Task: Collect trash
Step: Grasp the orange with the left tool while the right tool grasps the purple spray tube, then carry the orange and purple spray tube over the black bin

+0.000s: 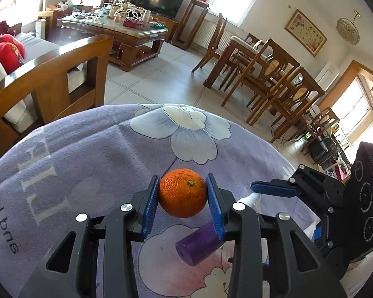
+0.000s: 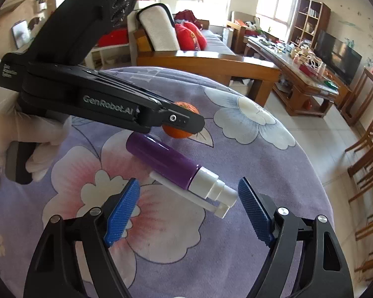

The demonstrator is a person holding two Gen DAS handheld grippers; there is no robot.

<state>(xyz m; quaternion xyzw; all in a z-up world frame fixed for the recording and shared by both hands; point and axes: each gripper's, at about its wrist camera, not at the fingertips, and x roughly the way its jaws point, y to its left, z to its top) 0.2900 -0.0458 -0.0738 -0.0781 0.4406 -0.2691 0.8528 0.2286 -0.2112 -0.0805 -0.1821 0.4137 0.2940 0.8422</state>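
Observation:
An orange (image 1: 182, 193) rests on the round table under a lilac flowered cloth (image 1: 87, 164). My left gripper (image 1: 183, 179) is shut on the orange, one blue pad pressed against each side. In the right wrist view that gripper's finger (image 2: 179, 121) hides most of the orange (image 2: 177, 134). A purple spray bottle (image 2: 164, 159) lies on its side just before the orange, its white pump head (image 2: 211, 188) towards me. My right gripper (image 2: 189, 182) stands open astride the pump head, pads clear of it. The bottle's base (image 1: 199, 245) shows under my left fingers.
A white-gloved hand (image 2: 37, 134) holds the left gripper's handle. Beyond the table's edge are a wooden sofa (image 2: 199, 59), a cluttered coffee table (image 1: 116, 29), and dining chairs (image 1: 268, 74) on a tiled floor (image 1: 156, 79).

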